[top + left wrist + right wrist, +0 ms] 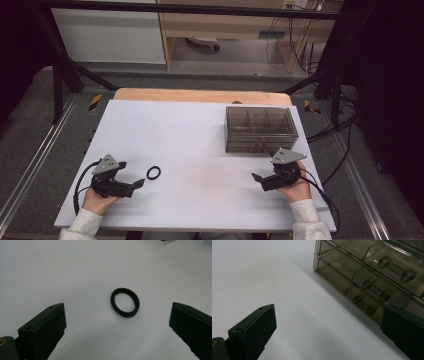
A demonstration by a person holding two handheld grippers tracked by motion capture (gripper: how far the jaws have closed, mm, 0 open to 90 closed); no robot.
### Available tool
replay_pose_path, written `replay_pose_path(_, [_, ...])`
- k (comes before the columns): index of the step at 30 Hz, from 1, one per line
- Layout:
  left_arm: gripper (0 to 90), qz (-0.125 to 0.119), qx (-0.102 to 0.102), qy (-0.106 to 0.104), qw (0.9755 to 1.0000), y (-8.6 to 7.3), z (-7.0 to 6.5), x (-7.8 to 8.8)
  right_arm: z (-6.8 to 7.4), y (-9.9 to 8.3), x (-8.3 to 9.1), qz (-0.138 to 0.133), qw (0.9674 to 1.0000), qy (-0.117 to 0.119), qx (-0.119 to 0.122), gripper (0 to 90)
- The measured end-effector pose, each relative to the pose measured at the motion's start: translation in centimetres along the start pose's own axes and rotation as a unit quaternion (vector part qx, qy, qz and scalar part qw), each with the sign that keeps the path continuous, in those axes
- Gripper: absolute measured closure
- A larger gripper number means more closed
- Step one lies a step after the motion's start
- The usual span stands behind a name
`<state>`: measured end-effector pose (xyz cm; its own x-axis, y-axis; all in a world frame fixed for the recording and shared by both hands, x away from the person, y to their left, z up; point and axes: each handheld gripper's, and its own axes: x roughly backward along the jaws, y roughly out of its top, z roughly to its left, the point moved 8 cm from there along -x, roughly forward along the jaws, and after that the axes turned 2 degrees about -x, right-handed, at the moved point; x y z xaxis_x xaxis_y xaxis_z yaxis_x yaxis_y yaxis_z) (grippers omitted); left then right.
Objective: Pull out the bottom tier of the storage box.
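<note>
A small black ring (154, 173) lies flat on the white counter (190, 145), toward the near left part of it. The left gripper (138, 184) rests low on the counter just beside the ring, its tips pointing toward the middle of the board and stopping a little short of it. From the left gripper view the ring (125, 302) sits ahead of the two black jaws and between their lines, nearer the right-hand one, touching neither; the jaws stand wide apart and hold nothing.

On the other side, the right gripper (257, 177) is held in the person's hand near the front right edge, well apart from the ring. Its jaws are also spread wide and empty. Just beyond it stands a smoky transparent drawer box (260, 129) on the far right part of the counter, its drawers closed. In the right gripper view the box (362, 267) fills the upper right, its small drawer handles showing through the tinted fronts, close to the right-hand jaw.
</note>
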<state>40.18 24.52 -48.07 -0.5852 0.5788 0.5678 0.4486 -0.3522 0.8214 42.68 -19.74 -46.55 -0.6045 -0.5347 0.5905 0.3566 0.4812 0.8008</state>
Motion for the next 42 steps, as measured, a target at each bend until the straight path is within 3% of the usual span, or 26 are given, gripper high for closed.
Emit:
replay_pose_path(11, [0.9,0.000,0.000,0.000,1.0000,0.0,0.0,0.0,0.5,0.2,-0.4,0.019,0.9990,-0.009,0.039,1.1])
replay_pose_path(12, [0.9,0.000,0.000,0.000,1.0000,0.0,0.0,0.0,0.5,0.3,-0.5,0.022,0.9984,-0.013,0.051,1.1])
replay_pose_path(19, [0.9,0.001,0.000,0.001,1.0000,0.0,0.0,0.0,0.5,0.5,-0.5,0.027,0.9973,-0.017,0.066,1.7])
replay_pose_path(20, [0.9,0.001,0.000,0.000,1.0000,0.0,0.0,0.0,0.6,0.5,-0.6,0.028,0.9959,-0.021,0.084,2.1])
replay_pose_path(31, [0.9,0.002,-0.002,0.001,1.0000,0.0,0.0,0.0,0.6,0.3,-1.0,0.049,0.9907,-0.031,0.123,2.0])
replay_pose_path(35, [0.9,0.002,-0.002,0.001,1.0000,0.0,0.0,0.0,0.7,0.3,-1.3,0.059,0.9875,-0.038,0.141,2.4])
replay_pose_path(36, [0.9,0.002,-0.002,0.001,1.0000,0.0,0.0,0.0,0.6,0.2,-1.4,0.063,0.9853,-0.043,0.153,3.1])
replay_pose_path(41, [0.9,0.002,-0.002,0.001,1.0000,0.0,0.0,0.0,0.6,0.1,-1.7,0.072,0.9822,-0.049,0.166,4.3])
replay_pose_path(42, [0.9,0.002,-0.002,0.001,1.0000,0.0,0.0,0.0,0.5,0.0,-1.8,0.073,0.9803,-0.054,0.176,5.6])
